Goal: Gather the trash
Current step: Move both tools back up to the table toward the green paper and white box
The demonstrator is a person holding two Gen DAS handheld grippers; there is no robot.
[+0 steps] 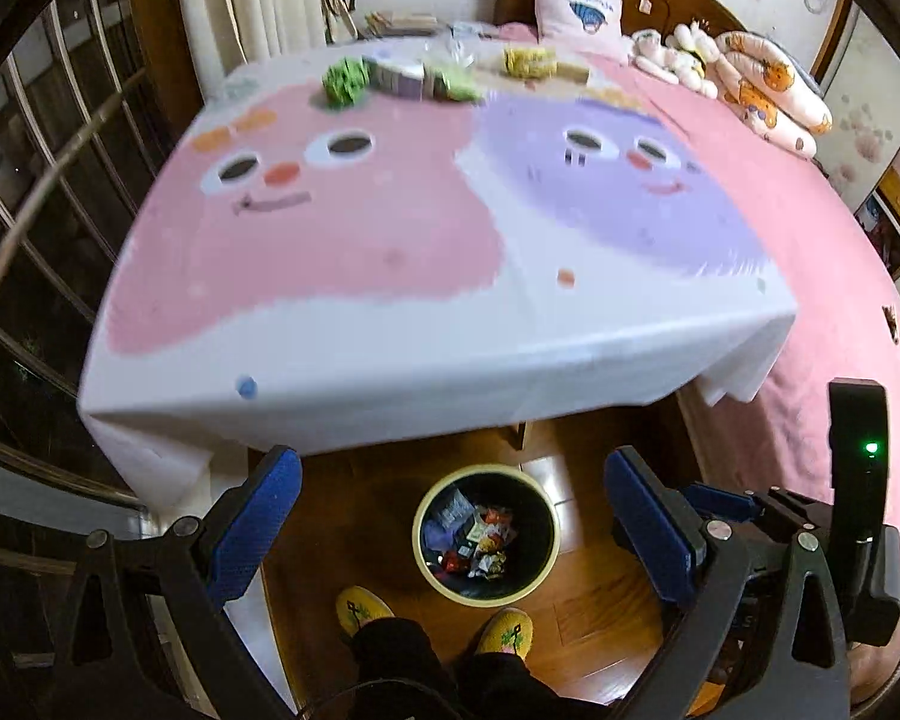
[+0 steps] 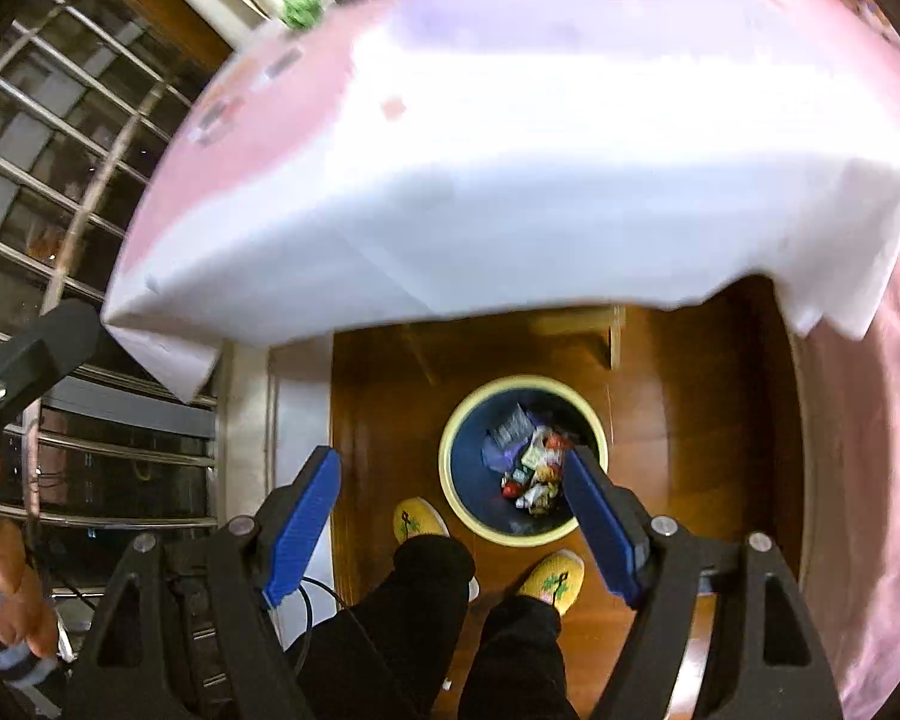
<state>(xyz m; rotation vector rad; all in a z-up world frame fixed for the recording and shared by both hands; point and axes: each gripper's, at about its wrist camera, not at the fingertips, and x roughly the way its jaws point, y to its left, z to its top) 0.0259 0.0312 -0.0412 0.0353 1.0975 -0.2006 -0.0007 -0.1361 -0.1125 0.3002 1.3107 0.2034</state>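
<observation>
A round bin [image 1: 426,564] with a pale yellow rim stands on the wooden floor below the table, holding several crumpled wrappers [image 1: 480,540]. My left gripper [image 1: 450,474] hangs open high above it, nothing between its blue pads. In the right wrist view the same bin [image 2: 450,480] lies below my right gripper [image 2: 450,468], which is also open and empty. More trash sits at the table's far edge: a green crumpled wad [image 1: 345,81], a box [image 1: 399,78] and yellow packets [image 1: 528,60]. The green wad [image 2: 303,6] shows blurred in the right wrist view.
The table [image 1: 390,360] wears a pink, purple and white cartoon cloth. A bed with a pink cover [image 1: 810,276], a pillow and plush toys lies on the right. A barred window [image 1: 42,180] is on the left. The person's legs and yellow slippers [image 1: 363,609] stand beside the bin.
</observation>
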